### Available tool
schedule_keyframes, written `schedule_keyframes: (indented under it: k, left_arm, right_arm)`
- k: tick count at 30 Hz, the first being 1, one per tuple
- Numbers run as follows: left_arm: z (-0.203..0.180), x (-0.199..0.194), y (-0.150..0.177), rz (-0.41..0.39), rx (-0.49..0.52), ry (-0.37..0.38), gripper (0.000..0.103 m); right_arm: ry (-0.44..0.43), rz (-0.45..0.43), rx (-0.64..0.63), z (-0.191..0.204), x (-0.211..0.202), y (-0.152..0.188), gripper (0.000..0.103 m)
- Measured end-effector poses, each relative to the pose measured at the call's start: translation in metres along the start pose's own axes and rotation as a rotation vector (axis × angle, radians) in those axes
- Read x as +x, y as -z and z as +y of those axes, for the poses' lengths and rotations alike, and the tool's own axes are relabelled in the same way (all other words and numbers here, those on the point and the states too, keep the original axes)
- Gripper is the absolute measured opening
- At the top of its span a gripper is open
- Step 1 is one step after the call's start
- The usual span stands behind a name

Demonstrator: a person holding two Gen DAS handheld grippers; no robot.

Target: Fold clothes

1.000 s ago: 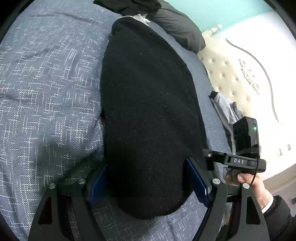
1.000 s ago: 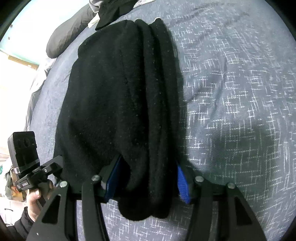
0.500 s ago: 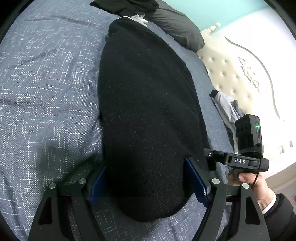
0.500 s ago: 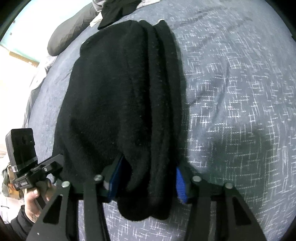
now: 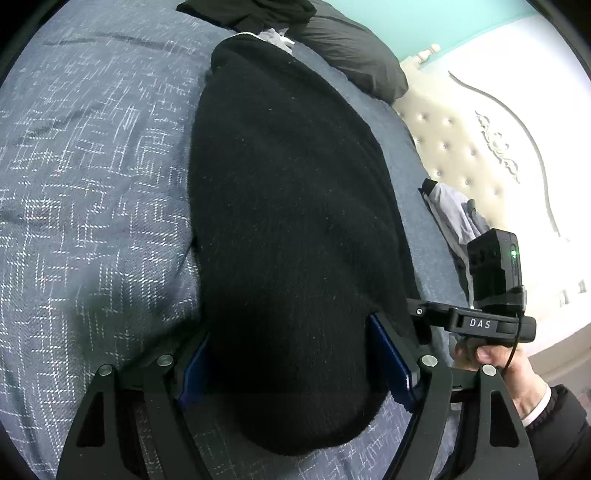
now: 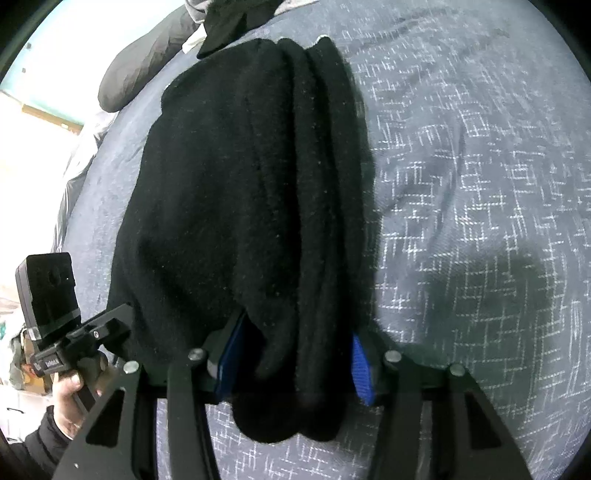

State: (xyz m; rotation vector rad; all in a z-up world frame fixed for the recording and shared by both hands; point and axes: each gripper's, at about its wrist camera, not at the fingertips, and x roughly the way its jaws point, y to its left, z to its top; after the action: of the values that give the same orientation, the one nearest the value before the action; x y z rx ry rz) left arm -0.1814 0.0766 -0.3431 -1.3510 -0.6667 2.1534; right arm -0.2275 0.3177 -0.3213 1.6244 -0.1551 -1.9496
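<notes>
Left wrist view. Black garment (image 5: 291,221): thick, fleecy knit, laid lengthwise on the bed (image 5: 85,184), stretching from the fingers toward a dark pillow (image 5: 351,59) and a heap of dark clothes (image 5: 251,11) at the far end. Its near end is gathered between the blue pads of the left gripper (image 5: 295,365), whose fingers are set moderately wide and pressed against the cloth on both sides; it is judged held. The other hand (image 5: 498,365) is seen at the right, gripping its handle. A padded headboard (image 5: 461,147) and grey clothing (image 5: 450,214) lie beyond.

Right wrist view. The same garment (image 6: 236,192) is shown with several layers stacked along its right edge, so it already lies folded at least once lengthwise. The right gripper (image 6: 291,365) is closed on the bunched near end. The left hand (image 6: 70,391) is seen at lower left.

Handling, as judged: soft, limp, bulky, moderately light, not slippery; the layers are likely to slide apart or sag if lifted by one point. Hold is best taken at both near corners, through all layers.
</notes>
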Motion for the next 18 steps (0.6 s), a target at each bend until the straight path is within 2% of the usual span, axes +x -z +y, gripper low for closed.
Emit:
schedule_keyframes:
  k: [6, 12, 18]
  left_arm:
    - [-0.006, -0.005, -0.006, -0.005, 0.015, -0.019, 0.068]
    - [-0.014, -0.024, -0.012, -0.02, 0.027, -0.034, 0.063]
    - [-0.046, -0.04, -0.027, -0.047, 0.082, -0.07, 0.062]
  right_arm:
    - [-0.008, -0.044, -0.038, 0.007, -0.01, 0.005, 0.031]
    - [-0.008, -0.089, -0.083, 0.019, -0.031, 0.004, 0.026]
    - [-0.032, -0.147, -0.108, 0.02, -0.066, 0.0, 0.024]
